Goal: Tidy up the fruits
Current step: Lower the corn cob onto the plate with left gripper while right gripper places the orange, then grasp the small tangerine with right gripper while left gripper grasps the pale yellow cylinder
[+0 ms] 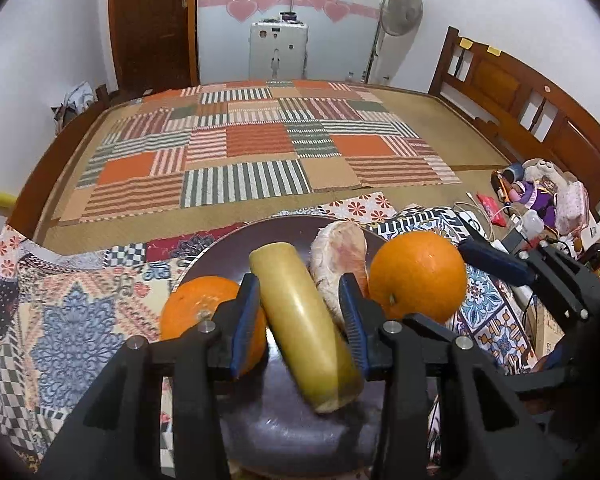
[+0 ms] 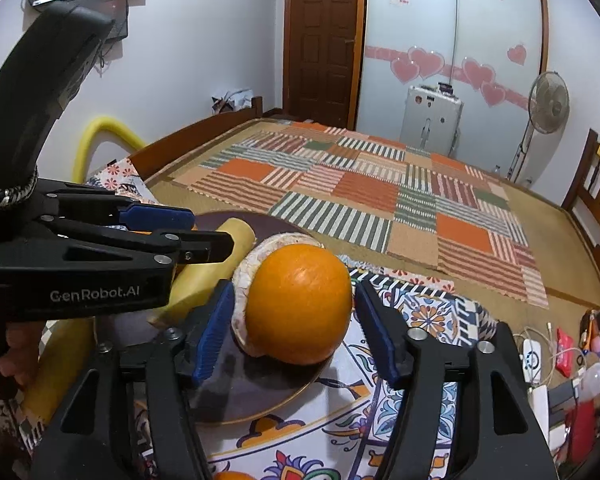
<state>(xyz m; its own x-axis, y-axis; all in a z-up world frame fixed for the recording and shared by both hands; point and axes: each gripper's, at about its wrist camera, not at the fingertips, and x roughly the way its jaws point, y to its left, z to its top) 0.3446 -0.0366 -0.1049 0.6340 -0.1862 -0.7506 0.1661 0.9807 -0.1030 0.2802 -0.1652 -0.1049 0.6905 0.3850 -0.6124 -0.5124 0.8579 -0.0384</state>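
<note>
A dark brown plate (image 1: pixel 284 232) (image 2: pixel 260 384) lies on a patterned cloth. A yellow banana (image 1: pixel 300 320) (image 2: pixel 204 276) lies across the plate between the fingers of my left gripper (image 1: pixel 300 316) (image 2: pixel 204 232), whose jaws stand slightly apart around it. An orange (image 1: pixel 196 312) sits at the plate's left. A peeled pomelo piece (image 1: pixel 340 256) (image 2: pixel 252 264) lies on the plate. A second orange (image 1: pixel 418 276) (image 2: pixel 298 304) sits on the plate's right edge, between the open fingers of my right gripper (image 2: pixel 296 336) (image 1: pixel 496 264), untouched by the pads.
The plate rests on a patterned cloth (image 1: pixel 72 300) (image 2: pixel 420 320) at the near edge of a wooden bed with a patchwork mat (image 1: pixel 260 152) (image 2: pixel 360 192). Toys, cables and bottles (image 1: pixel 540 208) (image 2: pixel 572 352) clutter the right. Another yellow fruit (image 2: pixel 56 368) lies at left.
</note>
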